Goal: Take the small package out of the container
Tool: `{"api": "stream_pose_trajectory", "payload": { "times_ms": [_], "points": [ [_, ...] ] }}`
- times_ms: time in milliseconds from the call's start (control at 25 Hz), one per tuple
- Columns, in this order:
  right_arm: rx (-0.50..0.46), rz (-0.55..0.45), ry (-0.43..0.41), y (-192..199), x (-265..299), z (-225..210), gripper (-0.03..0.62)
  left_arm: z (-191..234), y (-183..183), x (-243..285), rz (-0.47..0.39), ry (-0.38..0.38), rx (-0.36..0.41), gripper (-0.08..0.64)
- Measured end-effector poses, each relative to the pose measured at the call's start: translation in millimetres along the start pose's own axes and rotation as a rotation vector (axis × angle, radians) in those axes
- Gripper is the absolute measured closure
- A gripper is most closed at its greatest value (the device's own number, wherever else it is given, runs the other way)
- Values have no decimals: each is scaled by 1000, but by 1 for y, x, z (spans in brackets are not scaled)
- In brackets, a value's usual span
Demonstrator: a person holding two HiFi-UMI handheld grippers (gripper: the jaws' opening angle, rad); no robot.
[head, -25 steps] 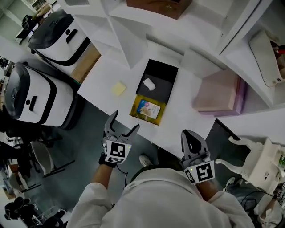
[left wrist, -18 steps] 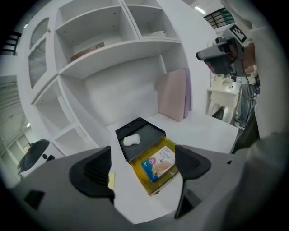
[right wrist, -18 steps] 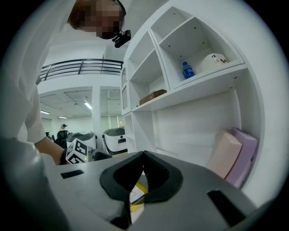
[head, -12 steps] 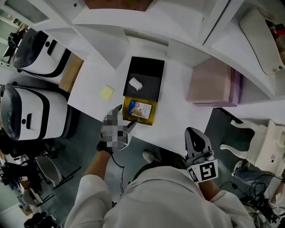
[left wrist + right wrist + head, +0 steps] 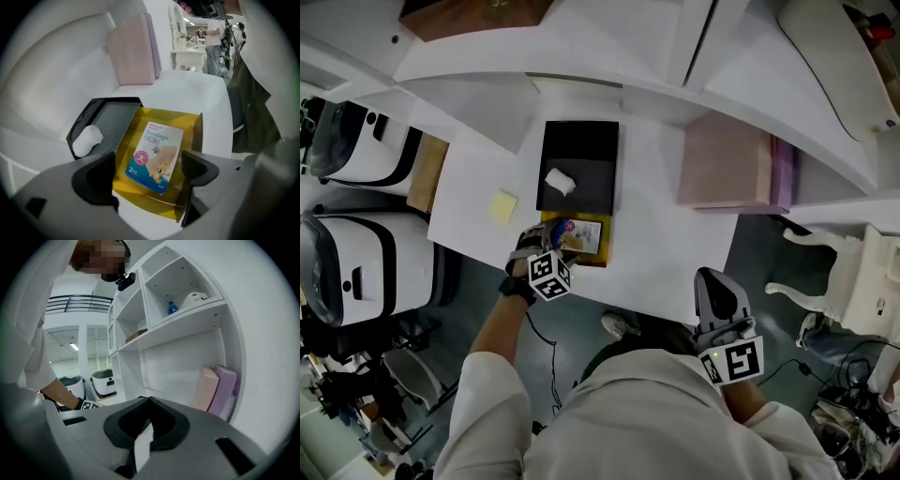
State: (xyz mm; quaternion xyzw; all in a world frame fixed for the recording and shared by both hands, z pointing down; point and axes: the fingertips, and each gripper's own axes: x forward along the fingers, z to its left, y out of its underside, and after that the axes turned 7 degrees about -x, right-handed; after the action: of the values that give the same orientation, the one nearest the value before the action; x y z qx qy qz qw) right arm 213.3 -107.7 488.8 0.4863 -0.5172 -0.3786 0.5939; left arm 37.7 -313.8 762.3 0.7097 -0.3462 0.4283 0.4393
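A shallow yellow box (image 5: 165, 121) lies on the white table, and a small blue-and-white bandage package (image 5: 154, 156) lies flat inside it. Behind it stands a black tray (image 5: 108, 123) with a small crumpled white packet (image 5: 87, 140) in it. My left gripper (image 5: 147, 171) is open, its jaws spread on either side of the package's near end, touching nothing. In the head view the left gripper (image 5: 549, 244) sits at the near-left corner of the yellow box (image 5: 598, 253). My right gripper (image 5: 719, 302) is shut and empty, held off the table's front edge.
A yellow sticky pad (image 5: 502, 205) lies left of the black tray (image 5: 581, 150). Pink and purple boxes (image 5: 729, 173) stand at the right of the table under white shelves. Two white-and-black machines (image 5: 352, 244) stand on the floor to the left.
My left gripper has moved forward from below the table's edge up to the yellow box, still open. The right gripper has stayed put and shut. The head view has shifted.
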Motion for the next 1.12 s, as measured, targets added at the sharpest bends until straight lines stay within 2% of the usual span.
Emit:
{"api": "stream_pose_trajectory", "payload": {
  "times_ms": [200, 720, 920, 1120],
  "points": [
    [13, 15, 27, 7, -1, -10, 568, -8, 5, 22, 67, 84, 76, 117],
    [49, 51, 70, 24, 2, -30, 568, -22, 15, 52, 176, 266, 187, 117],
    [61, 56, 74, 29, 4, -37, 568, -22, 14, 54, 187, 283, 212, 117],
    [66, 54, 67, 31, 5, -41, 568, -26, 12, 54, 201, 304, 205, 137]
  ]
}}
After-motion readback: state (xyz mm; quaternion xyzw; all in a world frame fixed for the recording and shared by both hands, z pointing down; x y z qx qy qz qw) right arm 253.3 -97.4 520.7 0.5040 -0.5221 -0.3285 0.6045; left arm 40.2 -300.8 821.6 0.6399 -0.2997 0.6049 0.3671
